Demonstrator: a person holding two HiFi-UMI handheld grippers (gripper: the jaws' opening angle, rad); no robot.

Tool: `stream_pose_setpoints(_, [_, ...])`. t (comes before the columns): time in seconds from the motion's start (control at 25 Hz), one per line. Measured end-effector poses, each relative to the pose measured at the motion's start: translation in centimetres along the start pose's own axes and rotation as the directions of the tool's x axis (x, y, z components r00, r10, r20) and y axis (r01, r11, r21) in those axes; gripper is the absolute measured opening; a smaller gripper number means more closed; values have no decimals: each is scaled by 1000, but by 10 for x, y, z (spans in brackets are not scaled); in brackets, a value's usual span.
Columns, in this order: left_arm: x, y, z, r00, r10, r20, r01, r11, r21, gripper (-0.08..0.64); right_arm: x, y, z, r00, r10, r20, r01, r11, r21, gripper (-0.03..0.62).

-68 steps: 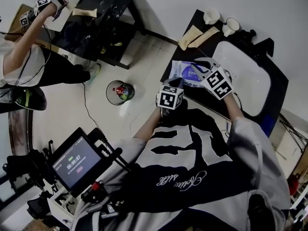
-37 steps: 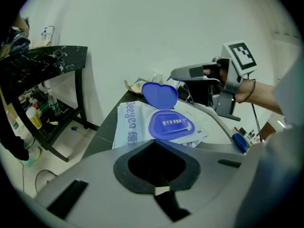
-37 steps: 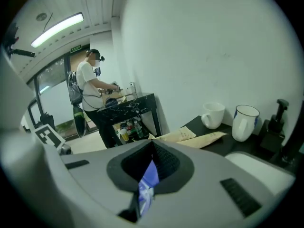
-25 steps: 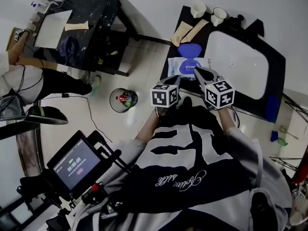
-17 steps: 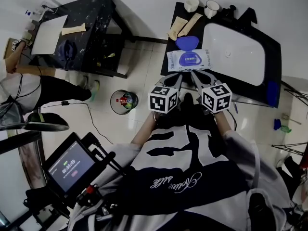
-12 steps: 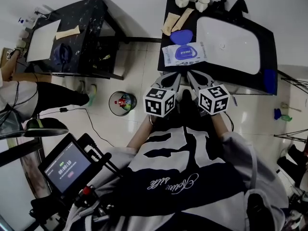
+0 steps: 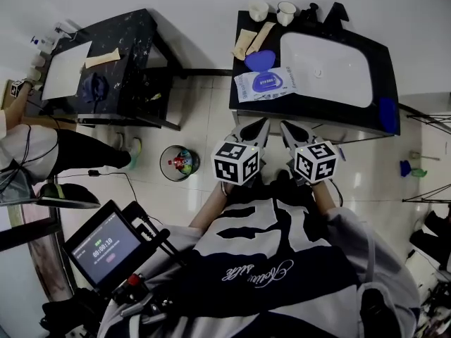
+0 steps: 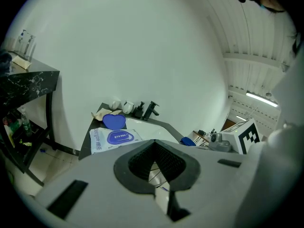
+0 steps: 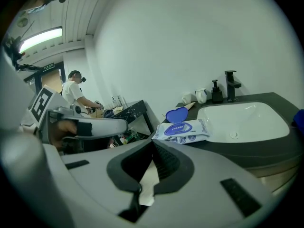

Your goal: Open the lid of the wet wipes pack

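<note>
- My left tool (image 7: pixel 263 122) has its jaws pressed together at the tips and grips nothing.
- My right tool (image 7: pixel 286 124) is the same: jaws closed on nothing.
- Both hang side by side just off the front edge of the desk (image 7: pixel 366 118), well apart from the pack (image 7: pixel 266 84).
- The pack lies flat on the desk, just left of the sink (image 7: pixel 324 58).
- Its blue lid (image 7: pixel 259 60) is flipped open on the pack's wall side.

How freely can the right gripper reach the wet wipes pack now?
Probably yes, freely: the right gripper hangs short of the counter, jaws together, and nothing lies between it and the wet wipes pack.
</note>
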State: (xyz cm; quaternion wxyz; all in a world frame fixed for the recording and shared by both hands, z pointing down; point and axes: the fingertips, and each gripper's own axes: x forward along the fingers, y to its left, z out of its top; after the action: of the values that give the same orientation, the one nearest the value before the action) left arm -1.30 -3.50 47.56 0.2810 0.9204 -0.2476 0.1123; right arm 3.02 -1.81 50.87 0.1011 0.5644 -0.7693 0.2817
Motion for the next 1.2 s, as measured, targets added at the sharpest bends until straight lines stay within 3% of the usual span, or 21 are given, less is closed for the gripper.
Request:
stream_pose_setpoints(0.24, [3, -24, -5, 998, 53, 39, -53, 999, -7, -2, -26, -9, -1, 998, 49, 31, -48, 999, -14, -2])
stream_pose_setpoints(0.52, [10, -67, -18, 991, 112, 72, -108, 992, -63, -2, -67, -13, 5, 991, 128, 34, -126, 989, -72, -2])
stream_pose_setpoints(0.72, [20, -103, -45, 986, 149, 75, -143, 987, -72, -2, -96, -26, -10, 983, 183, 28, -180, 979, -96, -2])
stream_pose_setpoints(1.2, [12, -116, -62, 964, 251, 87, -244, 966, -87, -2, -111, -25, -19, 963, 271, 12, -268, 957, -110, -2])
